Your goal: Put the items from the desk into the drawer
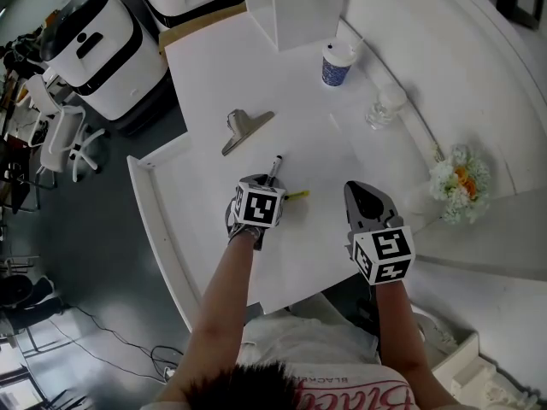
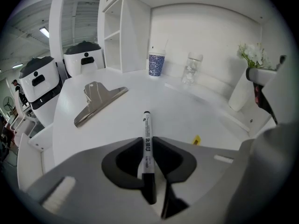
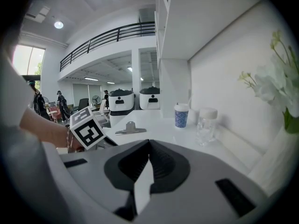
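1. Left gripper: the jaws are closed on a black-and-white whiteboard marker. The marker lies along the jaw line. Its capped end projects forward past the jaw tips, and its black rear end sits between the jaws.
2. Marker position: in the head view the gripped marker is over the middle of the white desk, pointing towards the metal bulldog clip. The views do not show whether the marker touches the desk.
3. Right gripper: the jaws meet at their tips, with nothing between them. In the head view this gripper is held near the front edge of the desk, to the right of the left gripper and apart from it.
4. Bulldog clip: it lies flat on the desk beyond the marker tip, well apart from both grippers.
5. Yellow scrap: a small piece lies on the desk just to the right of the left gripper. Its type cannot be determined.
6. Rear of desk: a lidded patterned paper cup stands beside a white shelf unit. A clear glass jar stands near the cup, to its right.
7. Right side: a bunch of white and orange flowers stands close to the wall.
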Demonstrator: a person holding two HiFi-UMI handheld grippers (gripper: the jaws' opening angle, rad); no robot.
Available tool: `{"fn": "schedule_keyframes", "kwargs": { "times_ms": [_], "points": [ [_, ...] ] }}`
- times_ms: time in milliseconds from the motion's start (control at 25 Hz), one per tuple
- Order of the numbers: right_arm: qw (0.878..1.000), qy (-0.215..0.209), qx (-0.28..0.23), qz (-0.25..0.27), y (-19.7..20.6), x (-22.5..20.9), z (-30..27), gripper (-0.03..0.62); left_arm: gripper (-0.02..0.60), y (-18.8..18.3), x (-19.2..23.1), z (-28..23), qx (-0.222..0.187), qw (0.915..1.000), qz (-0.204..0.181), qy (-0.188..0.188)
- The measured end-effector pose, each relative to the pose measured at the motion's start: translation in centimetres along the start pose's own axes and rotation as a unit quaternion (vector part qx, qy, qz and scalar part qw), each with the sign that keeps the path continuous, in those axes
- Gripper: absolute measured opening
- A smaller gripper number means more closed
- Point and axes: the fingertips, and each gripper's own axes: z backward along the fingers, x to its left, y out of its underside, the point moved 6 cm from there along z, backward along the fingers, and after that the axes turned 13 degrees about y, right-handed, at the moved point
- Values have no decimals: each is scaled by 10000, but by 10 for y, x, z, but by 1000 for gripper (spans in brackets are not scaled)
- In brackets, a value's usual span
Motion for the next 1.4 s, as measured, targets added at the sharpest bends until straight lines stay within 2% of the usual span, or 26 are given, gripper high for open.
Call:
{"fn": "schedule_keyframes", "kwargs": {
  "times_ms": [200, 800, 1400],
  "points": [
    [10000, -39, -6, 5, 2, -5, 0, 8, 75, -2, 2, 2, -106, 9998, 156, -90],
    [9991, -210, -349, 108, -16, 6, 9, 8, 74, -28, -9, 56, -853, 9960, -78, -266],
    [9954, 155, -883, 327, -61, 31, 52, 8, 74, -56, -30, 151, -1926, 9793, -554, -264]
  ]
}}
